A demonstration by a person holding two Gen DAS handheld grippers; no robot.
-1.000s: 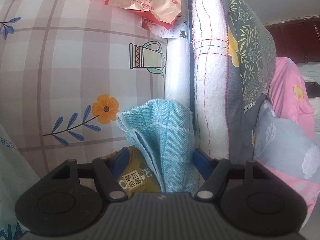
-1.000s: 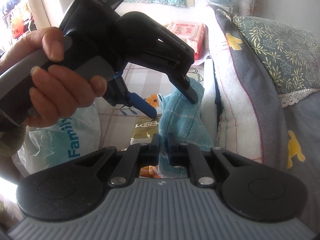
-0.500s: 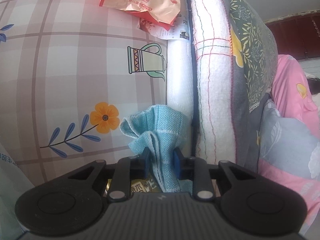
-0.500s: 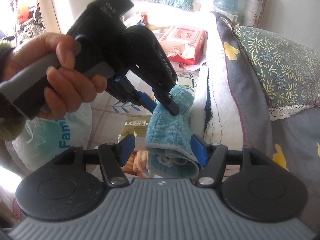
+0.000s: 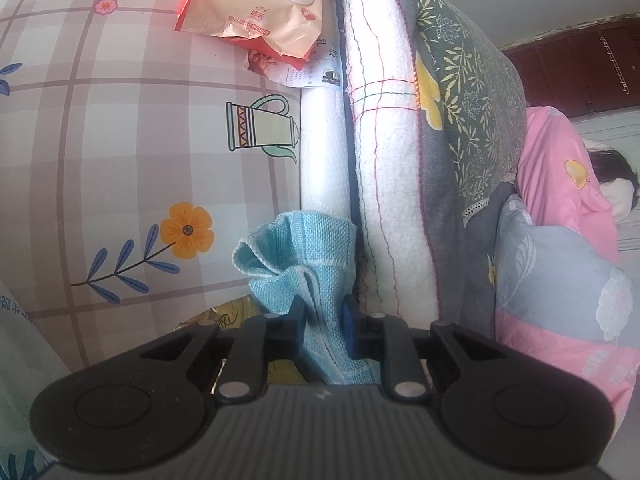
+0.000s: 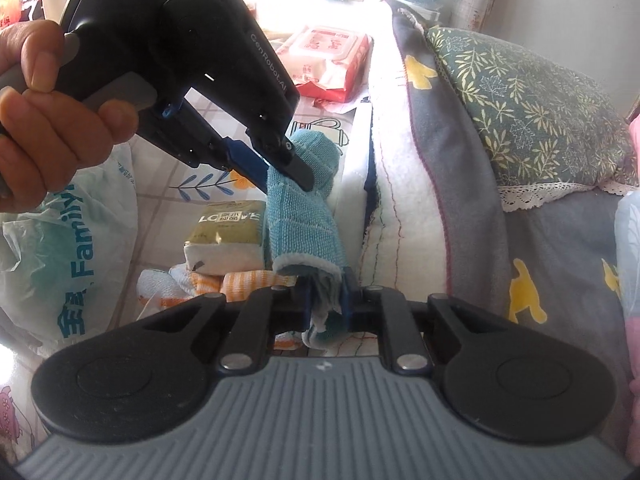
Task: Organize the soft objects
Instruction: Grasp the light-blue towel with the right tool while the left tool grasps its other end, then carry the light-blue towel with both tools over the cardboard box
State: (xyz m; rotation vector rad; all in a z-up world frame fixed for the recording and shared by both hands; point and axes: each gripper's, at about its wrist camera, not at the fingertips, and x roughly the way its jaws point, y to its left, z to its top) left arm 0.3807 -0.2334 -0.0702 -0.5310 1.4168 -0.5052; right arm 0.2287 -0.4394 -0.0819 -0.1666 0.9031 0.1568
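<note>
A light blue woven cloth (image 5: 304,252) hangs bunched in the air above the patterned tablecloth. My left gripper (image 5: 320,312) is shut on its upper part; it also shows in the right wrist view (image 6: 286,168), pinching the cloth (image 6: 304,224) near the top. My right gripper (image 6: 326,300) is shut on the cloth's lower end, so the cloth is stretched between the two grippers. An orange-and-white striped cloth (image 6: 240,280) lies crumpled on the table beneath.
A tissue pack (image 6: 224,240) lies under the cloth. A wet-wipes pack (image 5: 256,4) lies at the far end. A plastic bag (image 6: 60,248) sits left. Stacked blankets and a leaf-print pillow (image 6: 532,116) rise on the right.
My left gripper closed on the blue cloth's top. My right gripper opened, then closed again lower on the cloth's bottom end. The cloth is now pulled longer between them.
</note>
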